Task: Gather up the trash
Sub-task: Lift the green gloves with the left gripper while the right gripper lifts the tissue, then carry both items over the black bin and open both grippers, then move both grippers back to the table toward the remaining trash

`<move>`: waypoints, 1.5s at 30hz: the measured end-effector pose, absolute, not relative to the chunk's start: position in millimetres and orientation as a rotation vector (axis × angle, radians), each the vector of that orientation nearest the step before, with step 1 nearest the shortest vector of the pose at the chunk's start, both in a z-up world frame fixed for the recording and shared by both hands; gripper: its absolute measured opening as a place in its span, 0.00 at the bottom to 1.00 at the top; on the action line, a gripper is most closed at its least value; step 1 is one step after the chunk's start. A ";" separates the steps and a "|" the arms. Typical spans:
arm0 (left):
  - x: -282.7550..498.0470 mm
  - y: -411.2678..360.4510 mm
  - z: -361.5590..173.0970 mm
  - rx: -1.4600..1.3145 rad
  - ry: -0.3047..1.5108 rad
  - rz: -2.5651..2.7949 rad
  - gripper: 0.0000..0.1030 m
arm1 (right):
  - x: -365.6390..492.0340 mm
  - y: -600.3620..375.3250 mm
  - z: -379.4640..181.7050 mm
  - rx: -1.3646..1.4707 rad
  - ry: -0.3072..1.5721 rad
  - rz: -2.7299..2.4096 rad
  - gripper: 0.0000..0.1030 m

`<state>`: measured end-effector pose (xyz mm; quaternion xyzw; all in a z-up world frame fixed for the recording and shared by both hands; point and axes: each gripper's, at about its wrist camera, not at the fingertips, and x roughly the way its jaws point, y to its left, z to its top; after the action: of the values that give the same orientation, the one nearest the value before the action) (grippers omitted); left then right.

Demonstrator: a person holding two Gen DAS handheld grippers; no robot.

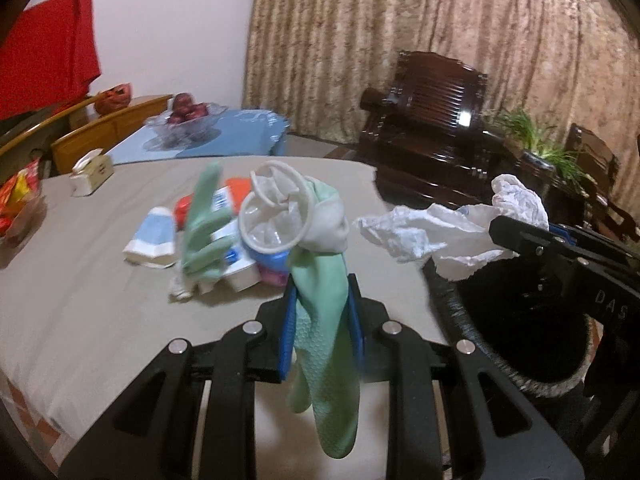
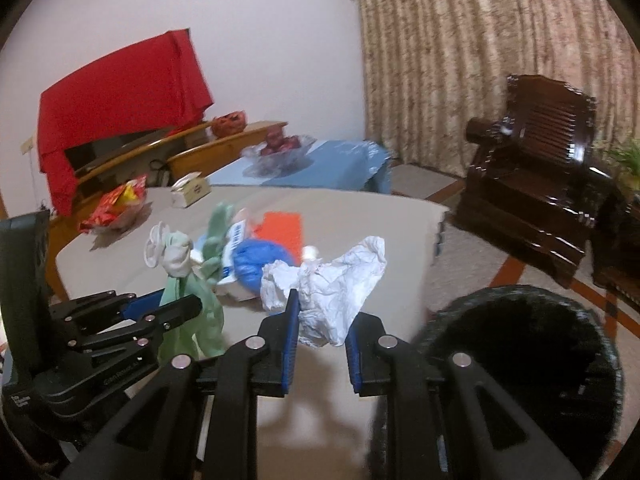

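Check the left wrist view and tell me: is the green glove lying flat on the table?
No, the green glove hangs clamped in the left claw, above the table.

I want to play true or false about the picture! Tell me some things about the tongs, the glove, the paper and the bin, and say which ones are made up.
1. The left tongs hold a green rubber glove. True.
2. The right tongs are empty. False: they pinch a crumpled white paper.
3. The black bin stands on the table. False: it sits beside the grey table, lower than its top.
4. More trash lies in a pile on the table. True.
5. The glass bowl at the back holds red fruit. True.
6. The glove is already in the bin. False: it hangs from the left tongs above the table.
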<state>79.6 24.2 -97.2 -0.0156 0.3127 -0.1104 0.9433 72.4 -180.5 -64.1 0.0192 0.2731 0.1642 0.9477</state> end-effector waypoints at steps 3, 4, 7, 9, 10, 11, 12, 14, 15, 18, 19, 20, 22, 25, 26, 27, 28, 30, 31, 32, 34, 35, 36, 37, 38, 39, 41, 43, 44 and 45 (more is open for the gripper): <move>83.2 3.9 -92.5 -0.025 0.631 -0.272 0.21 | 67.7 -203.6 -60.0 0.047 0.544 0.282 0.20; 83.1 -3.3 -92.5 -0.024 0.630 -0.286 0.21 | 65.9 -210.6 -59.0 0.049 0.541 0.266 0.20; 86.8 -27.5 -90.1 -0.015 0.625 -0.342 0.21 | 59.9 -235.8 -56.6 0.057 0.536 0.210 0.20; 89.5 -46.3 -88.3 -0.008 0.621 -0.386 0.21 | 56.5 -253.0 -55.0 0.062 0.537 0.169 0.20; 91.1 -56.6 -87.9 -0.003 0.619 -0.409 0.21 | 54.3 -261.2 -55.0 0.062 0.537 0.150 0.20; 92.5 -66.0 -87.2 0.001 0.616 -0.428 0.21 | 52.0 -271.4 -55.2 0.063 0.540 0.126 0.20; 93.0 -70.9 -87.4 0.002 0.615 -0.440 0.21 | 49.7 -279.9 -55.7 0.064 0.542 0.106 0.20; 96.2 -89.6 -87.6 0.008 0.612 -0.478 0.21 | 44.5 -292.9 -57.4 0.064 0.546 0.069 0.20; 97.5 -100.3 -87.1 0.009 0.610 -0.501 0.21 | 41.8 -299.4 -58.9 0.064 0.548 0.051 0.20; 103.0 -129.0 -88.6 0.011 0.609 -0.555 0.21 | 35.7 -319.8 -63.0 0.070 0.555 0.001 0.20; 103.9 -136.4 -89.7 0.012 0.609 -0.570 0.21 | 34.2 -325.8 -64.2 0.072 0.557 -0.013 0.20; 105.4 -147.3 -91.0 0.015 0.610 -0.590 0.21 | 32.3 -332.8 -66.1 0.075 0.562 -0.030 0.20; 107.9 -161.3 -92.5 0.019 0.611 -0.612 0.21 | 30.7 -343.1 -69.6 0.081 0.570 -0.055 0.20; 111.2 -185.5 -98.8 0.028 0.619 -0.645 0.21 | 30.8 -354.4 -76.1 0.092 0.584 -0.084 0.20; 111.9 -191.0 -100.5 0.028 0.622 -0.653 0.21 | 30.1 -357.3 -78.8 0.096 0.589 -0.093 0.20; 113.3 -197.8 -103.8 0.030 0.626 -0.662 0.21 | 28.2 -359.7 -81.1 0.098 0.592 -0.098 0.20; 114.4 -202.7 -107.3 0.034 0.631 -0.669 0.21 | 28.1 -362.5 -83.1 0.100 0.596 -0.104 0.20; 116.1 -211.3 -115.2 0.043 0.647 -0.681 0.21 | 26.5 -368.0 -89.1 0.107 0.608 -0.117 0.20; 119.1 -215.6 -118.4 0.046 0.656 -0.687 0.22 | 25.9 -369.4 -91.6 0.110 0.615 -0.121 0.24; 119.3 -215.2 -120.7 0.047 0.662 -0.689 0.25 | 26.3 -372.1 -94.7 0.113 0.624 -0.129 0.24; 121.6 -218.0 -125.8 0.045 0.675 -0.691 0.31 | 26.2 -375.8 -99.7 0.114 0.637 -0.141 0.27; 121.7 -215.5 -127.0 0.043 0.677 -0.690 0.35 | 25.6 -376.9 -101.8 0.114 0.641 -0.146 0.30; 121.4 -215.2 -127.1 0.039 0.676 -0.691 0.39 | 25.6 -377.3 -102.9 0.114 0.645 -0.149 0.39; 121.7 -213.8 -126.6 0.036 0.673 -0.691 0.45 | 24.8 -378.4 -104.2 0.116 0.646 -0.156 0.43; 122.3 -210.9 -126.0 0.034 0.671 -0.690 0.49 | 24.1 -377.9 -104.6 0.117 0.646 -0.159 0.49; 121.2 -203.9 -126.1 0.033 0.667 -0.686 0.50 | 24.1 -378.4 -104.9 0.119 0.645 -0.162 0.55; 122.0 -195.5 -122.8 0.035 0.661 -0.672 0.58 | 22.3 -377.7 -103.6 0.124 0.632 -0.172 0.76; 122.1 -183.2 -118.6 0.030 0.647 -0.641 0.65 | 21.8 -375.9 -99.8 0.127 0.607 -0.177 0.86; 122.0 -177.3 -116.3 0.027 0.640 -0.625 0.72 | 22.2 -372.9 -96.8 0.128 0.596 -0.173 0.92; 121.4 -168.7 -113.4 0.025 0.632 -0.597 0.75 | 22.9 -370.5 -95.4 0.129 0.588 -0.168 0.94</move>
<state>121.4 -168.7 -113.4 0.0121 0.3060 -0.2890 0.9070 22.9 -370.5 -95.4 0.0635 0.2893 -0.0825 0.9516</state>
